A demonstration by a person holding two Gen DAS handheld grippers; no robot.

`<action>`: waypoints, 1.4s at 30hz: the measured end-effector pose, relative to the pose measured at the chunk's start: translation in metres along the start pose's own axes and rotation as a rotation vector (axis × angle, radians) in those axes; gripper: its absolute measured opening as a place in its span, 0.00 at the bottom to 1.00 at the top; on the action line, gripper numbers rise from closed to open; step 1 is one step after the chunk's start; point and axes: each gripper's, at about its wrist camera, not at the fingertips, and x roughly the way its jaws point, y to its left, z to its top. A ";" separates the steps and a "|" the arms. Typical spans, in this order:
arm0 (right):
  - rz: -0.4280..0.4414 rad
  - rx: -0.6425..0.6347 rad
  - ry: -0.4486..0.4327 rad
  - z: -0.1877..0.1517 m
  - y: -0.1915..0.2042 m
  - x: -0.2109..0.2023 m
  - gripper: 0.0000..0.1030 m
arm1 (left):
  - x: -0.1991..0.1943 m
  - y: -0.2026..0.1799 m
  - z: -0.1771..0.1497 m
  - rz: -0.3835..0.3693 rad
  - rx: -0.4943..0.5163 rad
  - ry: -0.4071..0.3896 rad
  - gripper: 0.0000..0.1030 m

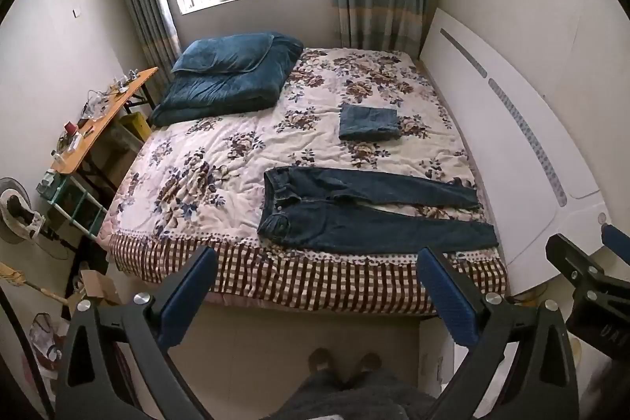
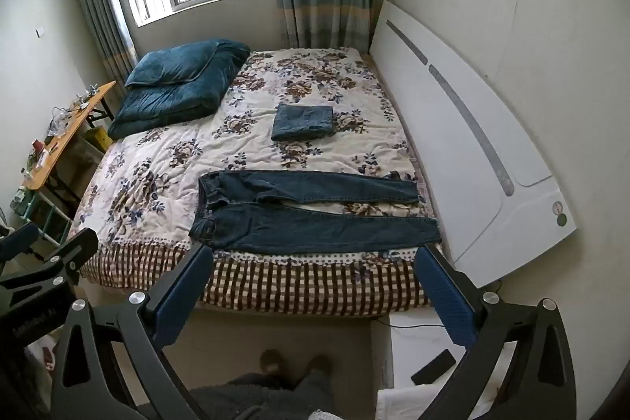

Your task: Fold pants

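Observation:
Dark blue jeans (image 1: 366,209) lie flat on the floral bed (image 1: 204,160) near its front edge, waistband to the left, both legs stretched to the right and slightly apart. They also show in the right wrist view (image 2: 311,213). A folded pair of jeans (image 1: 368,123) lies further back on the bed, also in the right wrist view (image 2: 302,123). My left gripper (image 1: 317,254) is open and empty, held above the floor in front of the bed. My right gripper (image 2: 315,252) is open and empty, level with it; it also shows at the right edge of the left wrist view (image 1: 582,243).
A folded teal blanket with a pillow (image 1: 226,81) lies at the bed's far left. A white headboard (image 1: 508,144) leans along the right wall. A cluttered wooden table (image 1: 102,117) stands left of the bed. My feet (image 1: 342,361) stand on the floor below.

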 end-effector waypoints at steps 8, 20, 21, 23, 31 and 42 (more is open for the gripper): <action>0.000 0.000 -0.004 0.000 0.000 -0.001 1.00 | -0.001 0.000 0.000 0.002 -0.002 -0.008 1.00; -0.001 -0.001 -0.002 -0.001 0.001 0.000 1.00 | 0.000 -0.002 0.001 -0.003 -0.004 -0.007 1.00; 0.001 0.000 -0.002 -0.001 0.001 0.000 1.00 | 0.000 -0.003 0.001 -0.001 -0.003 -0.008 1.00; -0.001 -0.001 -0.002 -0.001 0.002 0.001 1.00 | 0.004 -0.007 0.003 0.001 -0.002 -0.009 1.00; 0.003 0.003 0.002 -0.001 0.003 0.003 1.00 | 0.002 -0.003 0.010 -0.005 -0.001 -0.004 1.00; 0.006 0.003 0.008 -0.003 0.005 0.006 1.00 | 0.004 -0.004 0.009 -0.005 0.001 0.002 1.00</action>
